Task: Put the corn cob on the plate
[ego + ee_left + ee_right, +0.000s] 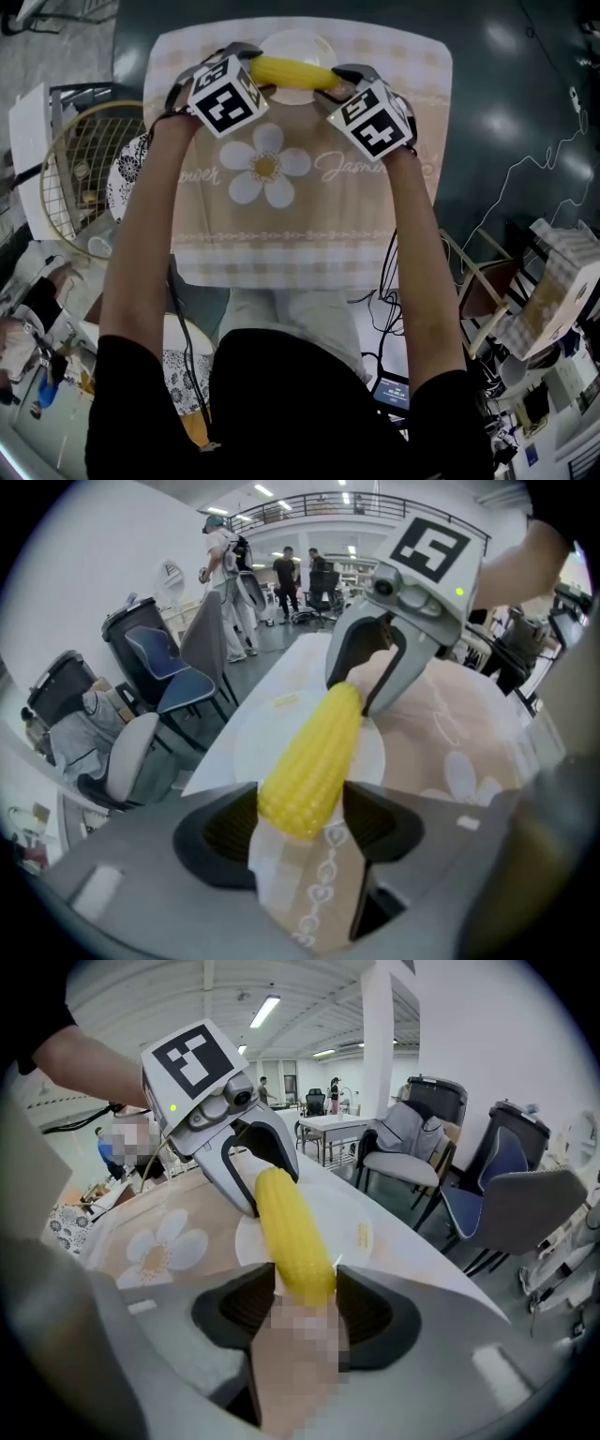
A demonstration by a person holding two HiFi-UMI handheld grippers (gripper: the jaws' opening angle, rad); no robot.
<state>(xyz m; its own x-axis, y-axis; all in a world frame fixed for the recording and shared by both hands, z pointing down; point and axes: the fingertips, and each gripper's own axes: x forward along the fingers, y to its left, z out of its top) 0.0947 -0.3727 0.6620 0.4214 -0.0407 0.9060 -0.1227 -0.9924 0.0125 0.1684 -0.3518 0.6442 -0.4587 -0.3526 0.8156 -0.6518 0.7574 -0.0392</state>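
A yellow corn cob [292, 72] hangs crosswise just above a white plate [298, 42] at the far edge of the table. My left gripper [249, 66] is shut on its left end and my right gripper [339, 79] on its right end. In the left gripper view the cob [314, 761] sits between both pads of the left gripper [298, 822], and the right gripper [375, 682] clasps the far tip over the plate [248, 752]. The right gripper view mirrors this: the cob [292, 1232] is pinched in the right gripper [305, 1302], the left gripper [262, 1171] is beyond, and the plate [361, 1208] lies underneath.
A beige checked tablecloth with a daisy print [267, 164] covers the table. A wire basket [80, 173] stands on the floor at the left, and a cardboard box [562, 281] sits at the right. Office chairs [173, 682] and standing people [225, 583] are past the table's far edge.
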